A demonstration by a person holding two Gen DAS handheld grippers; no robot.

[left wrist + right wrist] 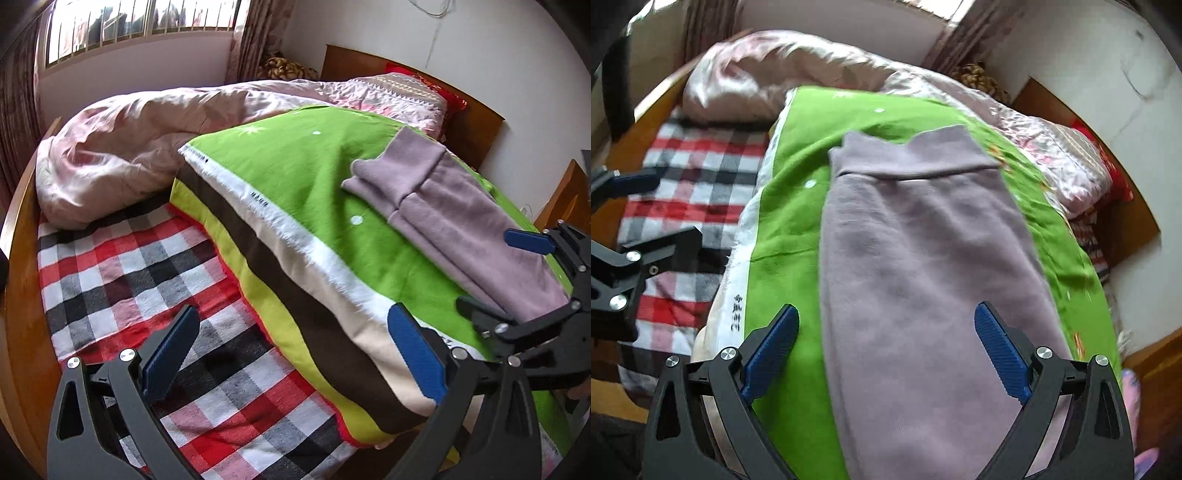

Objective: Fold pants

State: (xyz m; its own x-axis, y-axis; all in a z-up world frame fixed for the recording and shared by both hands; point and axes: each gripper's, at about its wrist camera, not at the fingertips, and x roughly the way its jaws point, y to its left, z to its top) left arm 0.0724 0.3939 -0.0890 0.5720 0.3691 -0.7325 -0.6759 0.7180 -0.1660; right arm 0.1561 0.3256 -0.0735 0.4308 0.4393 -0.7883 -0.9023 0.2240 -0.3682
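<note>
Mauve fleece pants (pixel 923 266) lie lengthwise on a green blanket (pixel 783 229), waistband at the far end. In the left wrist view the same pants (pixel 454 214) lie to the right. My right gripper (pixel 886 339) hovers open over the near part of the pants, its blue pads either side of the cloth and nothing held. My left gripper (pixel 295 343) is open above the blanket's striped edge, left of the pants. The right gripper (pixel 517 273) shows at the right edge of the left wrist view, open over the pants. The left gripper (pixel 646 206) appears at the left edge of the right wrist view.
The green blanket (pixel 295 177) is folded thick on a plaid sheet (pixel 129 273). A pink quilt (pixel 147 147) is heaped at the far side. A wooden headboard (pixel 406 74) stands at the back right, a wooden bed rail (pixel 22 258) runs along the left, a window (pixel 129 22) behind.
</note>
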